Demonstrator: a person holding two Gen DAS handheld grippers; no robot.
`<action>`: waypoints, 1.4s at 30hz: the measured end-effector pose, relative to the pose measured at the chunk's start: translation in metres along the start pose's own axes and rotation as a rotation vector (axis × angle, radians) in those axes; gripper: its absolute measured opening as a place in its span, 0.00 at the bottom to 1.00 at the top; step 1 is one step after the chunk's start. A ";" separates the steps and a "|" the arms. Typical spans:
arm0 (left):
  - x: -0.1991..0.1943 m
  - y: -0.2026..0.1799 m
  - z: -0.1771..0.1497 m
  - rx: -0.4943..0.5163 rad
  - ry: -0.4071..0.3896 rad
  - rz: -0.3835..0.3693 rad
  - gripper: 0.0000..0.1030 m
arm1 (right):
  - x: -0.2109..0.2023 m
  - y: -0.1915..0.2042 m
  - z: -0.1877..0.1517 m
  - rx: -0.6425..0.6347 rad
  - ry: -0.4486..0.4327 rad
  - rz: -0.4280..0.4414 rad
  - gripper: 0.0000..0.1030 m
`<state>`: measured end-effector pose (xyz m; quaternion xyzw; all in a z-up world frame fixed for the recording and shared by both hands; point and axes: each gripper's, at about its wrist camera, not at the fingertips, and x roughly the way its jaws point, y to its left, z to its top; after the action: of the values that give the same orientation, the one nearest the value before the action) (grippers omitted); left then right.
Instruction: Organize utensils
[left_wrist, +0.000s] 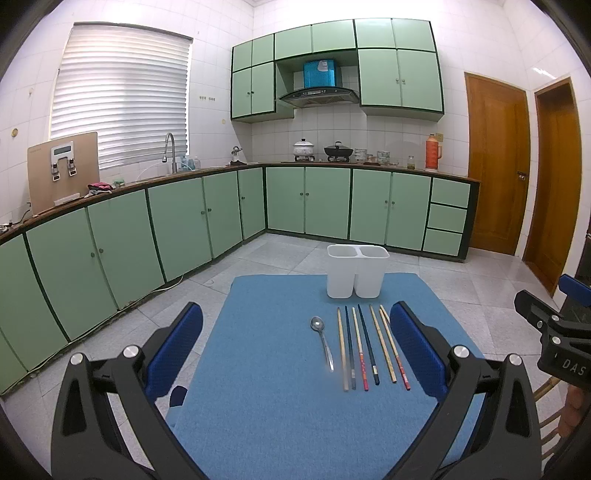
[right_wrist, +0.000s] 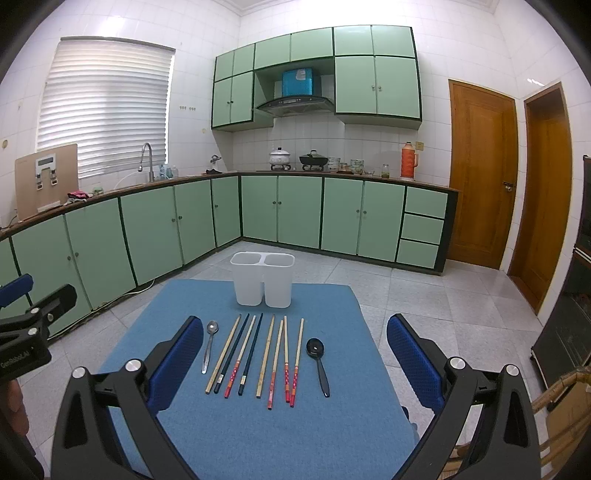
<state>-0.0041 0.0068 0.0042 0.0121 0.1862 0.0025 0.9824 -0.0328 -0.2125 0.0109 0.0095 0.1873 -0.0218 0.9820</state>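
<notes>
While the chopsticks (right_wrist: 258, 354) lay in a row on the blue mat (right_wrist: 258, 435), between a metal spoon (right_wrist: 208, 345) and a black spoon (right_wrist: 318, 363), the white two-compartment holder (right_wrist: 263, 280) stood behind; left gripper (left_wrist: 295, 354) and right gripper (right_wrist: 295, 354) hovered agape, empty.

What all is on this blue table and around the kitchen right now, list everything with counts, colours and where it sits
White plastic two-compartment utensil holder: one, far edge of the blue cloth-covered table, looks empty.
Silver metal spoon: one, left end of the row.
Black plastic spoon: one, right end of the row.
Chopsticks: eight, lying side by side between the spoons; two dark navy, six light wood, four of those with red ends.
Orange thermos: one, right end of the counter.
White lidded pot: one, on the stove.
Black wok: one, beside the pot.
Green cabinets: many, above and below the counter.
Brown wooden doors: two, right wall.
Left gripper: open, empty.
Right gripper: open, empty.
</notes>
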 end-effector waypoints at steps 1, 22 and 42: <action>0.000 0.000 0.000 0.000 0.000 0.000 0.95 | 0.000 0.000 0.000 0.000 0.000 0.000 0.94; 0.001 0.000 -0.001 0.000 0.001 -0.002 0.95 | 0.000 0.000 0.000 0.000 0.005 0.001 0.94; 0.001 0.000 -0.001 0.001 0.001 -0.001 0.95 | 0.000 0.000 -0.001 0.000 0.007 0.002 0.94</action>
<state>-0.0038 0.0069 0.0028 0.0125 0.1868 0.0019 0.9823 -0.0329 -0.2127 0.0103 0.0099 0.1908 -0.0208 0.9814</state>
